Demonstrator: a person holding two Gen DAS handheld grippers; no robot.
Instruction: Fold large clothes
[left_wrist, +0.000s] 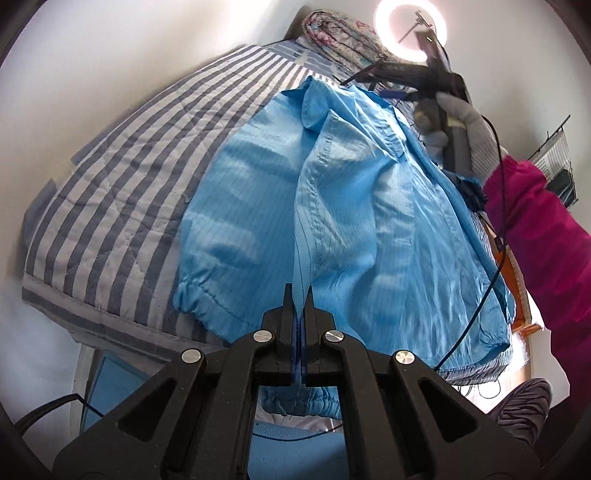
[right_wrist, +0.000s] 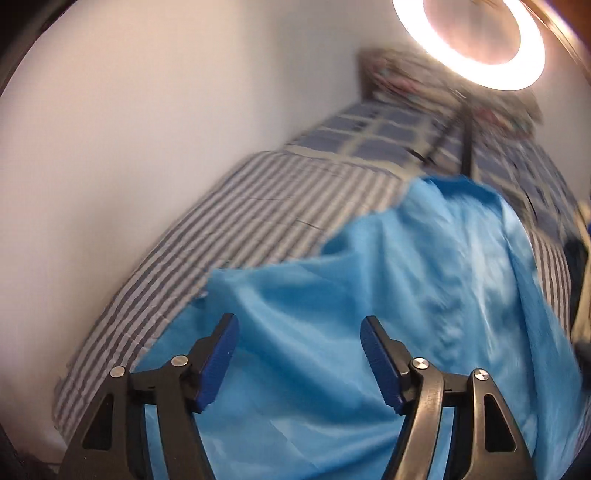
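A large light-blue shiny jacket (left_wrist: 351, 221) lies spread on the striped bed cover (left_wrist: 129, 166), its elastic cuff hanging near the bed's front edge. My left gripper (left_wrist: 298, 291) is shut on a raised fold along the jacket's seam. In the left wrist view my right gripper (left_wrist: 364, 75) hovers over the jacket's far collar end, held by a gloved hand (left_wrist: 469, 125). In its own blurred view the right gripper (right_wrist: 299, 325) stands open above the jacket (right_wrist: 369, 295), with no cloth pinched between the blue pads (right_wrist: 218, 365).
A white wall runs along the bed's left side. A lit ring light (left_wrist: 410, 31) on a stand and floral bedding (left_wrist: 343, 37) sit at the head end. A pink sleeve (left_wrist: 535, 229) and a black cable (left_wrist: 480, 295) cross the right side.
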